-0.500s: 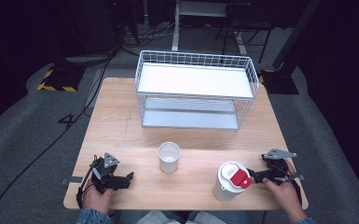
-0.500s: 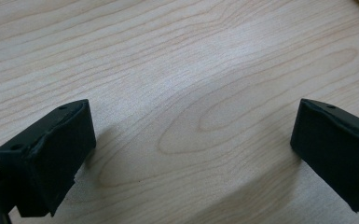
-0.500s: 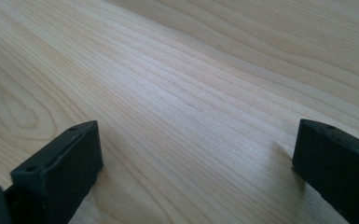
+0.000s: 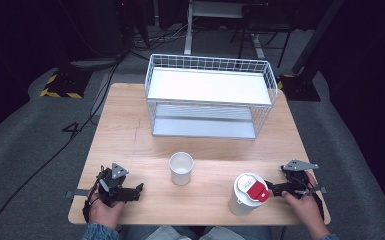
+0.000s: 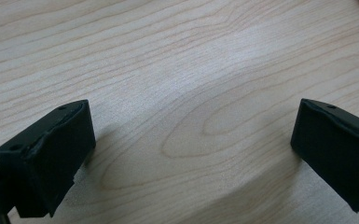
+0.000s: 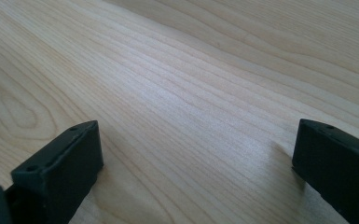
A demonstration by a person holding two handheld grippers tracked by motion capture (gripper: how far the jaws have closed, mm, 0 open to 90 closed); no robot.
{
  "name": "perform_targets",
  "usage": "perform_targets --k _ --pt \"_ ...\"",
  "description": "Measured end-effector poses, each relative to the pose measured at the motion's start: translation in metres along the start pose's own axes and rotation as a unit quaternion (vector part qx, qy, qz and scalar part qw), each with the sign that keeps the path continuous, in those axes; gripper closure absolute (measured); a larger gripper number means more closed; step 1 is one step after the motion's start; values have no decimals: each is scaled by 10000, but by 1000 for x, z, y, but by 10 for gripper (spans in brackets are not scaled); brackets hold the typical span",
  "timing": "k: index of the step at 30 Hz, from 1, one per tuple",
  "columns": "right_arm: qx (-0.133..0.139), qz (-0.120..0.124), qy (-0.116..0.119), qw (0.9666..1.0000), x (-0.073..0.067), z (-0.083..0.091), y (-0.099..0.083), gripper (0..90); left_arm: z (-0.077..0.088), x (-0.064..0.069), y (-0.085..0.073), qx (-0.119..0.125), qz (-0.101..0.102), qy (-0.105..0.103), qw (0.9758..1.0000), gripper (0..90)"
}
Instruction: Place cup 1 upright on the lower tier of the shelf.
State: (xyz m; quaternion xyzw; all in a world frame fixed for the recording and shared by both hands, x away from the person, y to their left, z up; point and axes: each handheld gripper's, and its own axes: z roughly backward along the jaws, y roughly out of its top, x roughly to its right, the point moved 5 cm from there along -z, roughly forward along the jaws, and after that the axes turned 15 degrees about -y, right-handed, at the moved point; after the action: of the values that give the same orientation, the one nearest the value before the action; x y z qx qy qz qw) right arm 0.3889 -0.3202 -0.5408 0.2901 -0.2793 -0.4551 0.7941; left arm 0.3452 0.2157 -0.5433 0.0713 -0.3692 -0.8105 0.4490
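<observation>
A white paper cup stands upright and empty near the middle of the wooden table. A white jug with a white lid and a red flap stands at the front right. My left gripper rests at the front left corner, held by a hand, and points right toward the cup. In the left gripper view the left gripper is open over bare wood. My right gripper lies just right of the jug and points at it. In the right gripper view the right gripper is open, with nothing between the jaws.
A white wire basket rack with two shelves stands at the back of the table. Dark floor, cables and stand legs surround the table. Bare wood lies between the cup and the rack.
</observation>
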Motion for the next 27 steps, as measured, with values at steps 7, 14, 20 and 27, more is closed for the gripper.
perform_targets --k 7,14,20,27 --pt "17 32 46 10000 -1 1 -1 20 -2 2 2 19 81 86 9999 0" --pt "32 69 66 9999 0 3 -3 27 -3 2 3 29 71 87 9999 1" --pt "37 67 73 9999 0 3 -3 27 -2 2 2 59 124 103 9999 9" --pt "35 51 55 10000 0 3 -3 30 3 2 7 338 91 276 9990 130"
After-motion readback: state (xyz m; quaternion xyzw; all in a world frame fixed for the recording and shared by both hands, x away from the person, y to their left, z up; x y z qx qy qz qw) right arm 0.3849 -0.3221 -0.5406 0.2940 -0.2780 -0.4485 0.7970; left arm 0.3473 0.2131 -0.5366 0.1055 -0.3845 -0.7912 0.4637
